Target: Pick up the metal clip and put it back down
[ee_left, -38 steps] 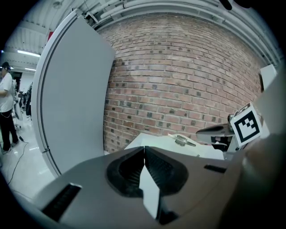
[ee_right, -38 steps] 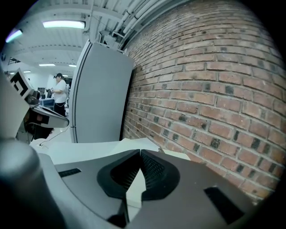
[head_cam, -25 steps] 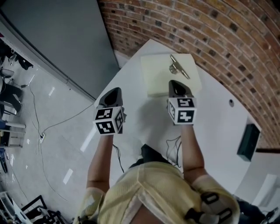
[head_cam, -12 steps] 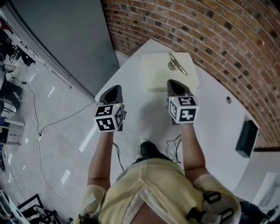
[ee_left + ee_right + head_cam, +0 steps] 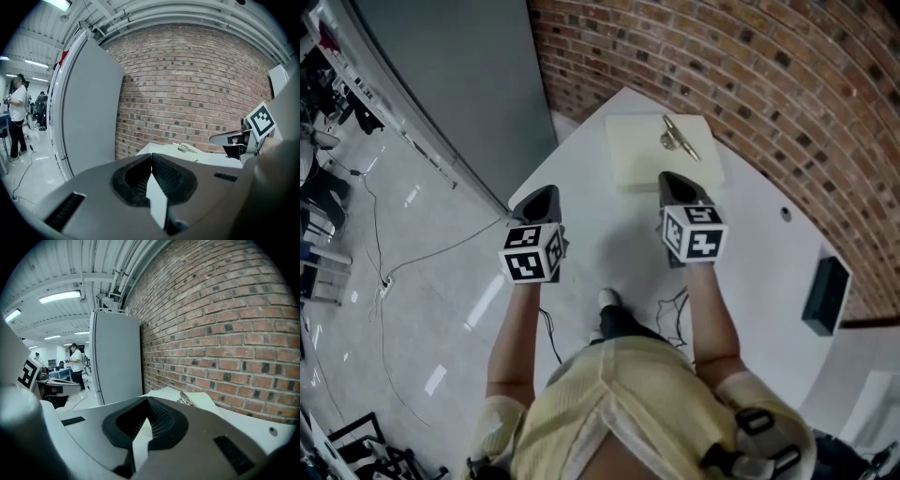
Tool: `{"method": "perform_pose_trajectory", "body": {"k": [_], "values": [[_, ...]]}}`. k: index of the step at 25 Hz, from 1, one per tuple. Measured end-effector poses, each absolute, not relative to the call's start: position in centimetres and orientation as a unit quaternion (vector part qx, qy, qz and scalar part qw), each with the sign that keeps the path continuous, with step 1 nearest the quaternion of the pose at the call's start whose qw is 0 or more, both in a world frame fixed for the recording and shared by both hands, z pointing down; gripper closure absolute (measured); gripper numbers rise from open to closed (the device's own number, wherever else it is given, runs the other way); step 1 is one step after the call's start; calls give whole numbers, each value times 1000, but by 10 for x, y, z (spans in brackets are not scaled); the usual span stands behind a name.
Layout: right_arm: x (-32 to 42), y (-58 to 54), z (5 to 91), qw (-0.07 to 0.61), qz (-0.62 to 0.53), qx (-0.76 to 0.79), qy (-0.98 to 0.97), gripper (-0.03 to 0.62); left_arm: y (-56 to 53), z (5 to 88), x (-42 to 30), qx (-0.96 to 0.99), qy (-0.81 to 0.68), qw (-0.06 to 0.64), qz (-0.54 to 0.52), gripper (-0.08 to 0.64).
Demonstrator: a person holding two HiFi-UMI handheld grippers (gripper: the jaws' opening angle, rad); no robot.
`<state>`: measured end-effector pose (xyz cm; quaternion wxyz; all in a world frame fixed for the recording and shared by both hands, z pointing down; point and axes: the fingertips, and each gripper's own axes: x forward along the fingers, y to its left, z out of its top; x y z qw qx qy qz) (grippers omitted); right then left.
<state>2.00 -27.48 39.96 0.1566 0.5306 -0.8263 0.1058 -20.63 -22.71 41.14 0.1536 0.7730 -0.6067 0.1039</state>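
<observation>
Metal clip (image 5: 678, 139) slants far-left to near-right on pad (image 5: 636, 164); left hand-held gripper (image 5: 545, 194), right hand-held gripper (image 5: 673, 179) clenched empty.

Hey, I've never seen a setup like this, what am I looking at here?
A person holds a tool in each hand, each ending in a two-fingered claw and carrying a cube of square markers. One picture looks down from a camera on the person's head; the other two come from cameras riding on the tools. On the white table lies a pale yellow pad with a silver metal clip on it. The left claw and right claw are both shut and empty, away from the clip.
</observation>
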Motion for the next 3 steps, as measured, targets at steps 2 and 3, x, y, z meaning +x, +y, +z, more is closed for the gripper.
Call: {"method": "perform_pose_trajectory", "body": {"k": [2,3], "values": [[19,-270,399,154,109,529,-827,589,-221,411,-207,774,-606,154,104,557],[19,-267,399,153,111,528,-828,589,-218,411,-207,774,-605,154,104,557]]}}
